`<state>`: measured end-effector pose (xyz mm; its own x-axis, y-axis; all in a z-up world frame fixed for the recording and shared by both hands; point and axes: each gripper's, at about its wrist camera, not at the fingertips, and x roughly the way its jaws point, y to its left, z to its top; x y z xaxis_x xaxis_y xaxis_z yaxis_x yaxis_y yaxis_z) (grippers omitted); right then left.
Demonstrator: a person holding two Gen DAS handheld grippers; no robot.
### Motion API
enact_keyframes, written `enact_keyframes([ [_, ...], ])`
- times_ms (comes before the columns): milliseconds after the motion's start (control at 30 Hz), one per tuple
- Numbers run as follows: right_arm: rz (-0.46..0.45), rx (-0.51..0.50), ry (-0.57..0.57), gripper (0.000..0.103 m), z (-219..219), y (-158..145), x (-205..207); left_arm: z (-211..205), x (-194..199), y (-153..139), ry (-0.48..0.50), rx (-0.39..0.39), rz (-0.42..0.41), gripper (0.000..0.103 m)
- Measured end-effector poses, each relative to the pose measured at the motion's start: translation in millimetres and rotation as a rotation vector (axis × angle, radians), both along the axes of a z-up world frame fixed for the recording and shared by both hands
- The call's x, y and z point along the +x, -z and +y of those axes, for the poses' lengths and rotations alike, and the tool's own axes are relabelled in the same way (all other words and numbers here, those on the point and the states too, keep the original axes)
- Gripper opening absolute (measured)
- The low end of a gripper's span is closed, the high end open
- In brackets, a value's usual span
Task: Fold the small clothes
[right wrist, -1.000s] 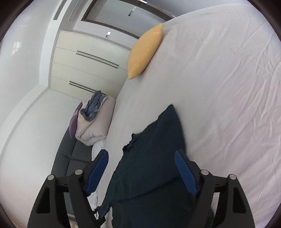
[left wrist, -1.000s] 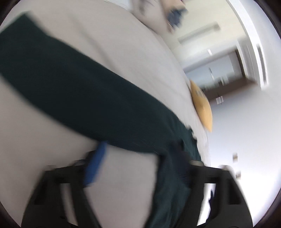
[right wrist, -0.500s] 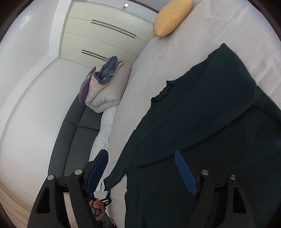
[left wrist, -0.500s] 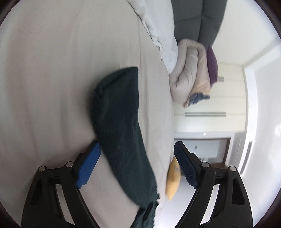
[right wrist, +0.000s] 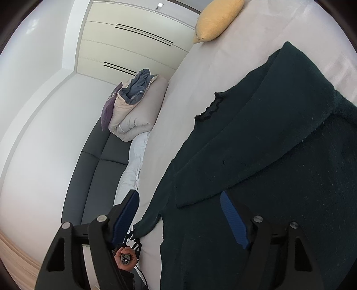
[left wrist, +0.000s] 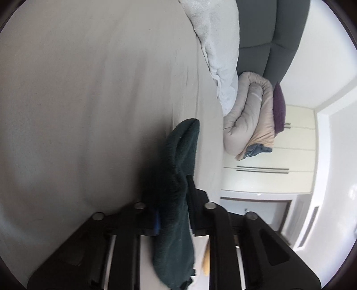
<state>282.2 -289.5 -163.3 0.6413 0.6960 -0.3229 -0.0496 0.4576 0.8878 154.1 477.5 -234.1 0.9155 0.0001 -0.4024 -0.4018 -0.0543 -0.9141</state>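
Note:
A dark green knit garment point(right wrist: 256, 156) lies spread on the pale bed sheet point(right wrist: 223, 55), with one part folded over its middle and a sleeve end near the bed's edge. My left gripper point(left wrist: 173, 214) is shut on that sleeve point(left wrist: 178, 169), which sticks out between the jaws above the sheet point(left wrist: 89, 100). My right gripper point(right wrist: 180, 214) is open and hovers over the garment's lower edge, one blue pad over the cloth, the other past the bed's edge.
A yellow pillow point(right wrist: 217, 19) lies at the far end of the bed. A rolled beige duvet point(left wrist: 250, 116) and a white blanket point(left wrist: 221, 51) lie along the dark grey headboard point(left wrist: 274, 33). Cream wardrobe doors point(right wrist: 133, 40) stand behind.
My left gripper has closed on the sleeve, which lay flat between open jaws half a second ago. My right gripper has moved in closer over the garment.

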Motion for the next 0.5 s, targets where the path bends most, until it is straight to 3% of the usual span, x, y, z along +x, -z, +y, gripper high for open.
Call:
enact_keyframes([
  [100, 0.003, -0.005, 0.003, 0.074, -5, 5, -2, -2, 11, -9, 0.031, 0.089, 0.053, 0.008],
  [233, 0.0, -0.001, 0.019, 0.073, -15, 9, -3, -32, 26, -48, 0.106, 0.268, 0.096, 0.008],
  [367, 0.002, 0.011, 0.05, 0.073, -29, 16, -6, -104, 74, -109, 0.325, 0.584, 0.122, 0.008],
  [500, 0.018, 0.035, 0.077, 0.073, -41, 27, -6, -246, 127, -153, 0.639, 0.947, 0.111, 0.008],
])
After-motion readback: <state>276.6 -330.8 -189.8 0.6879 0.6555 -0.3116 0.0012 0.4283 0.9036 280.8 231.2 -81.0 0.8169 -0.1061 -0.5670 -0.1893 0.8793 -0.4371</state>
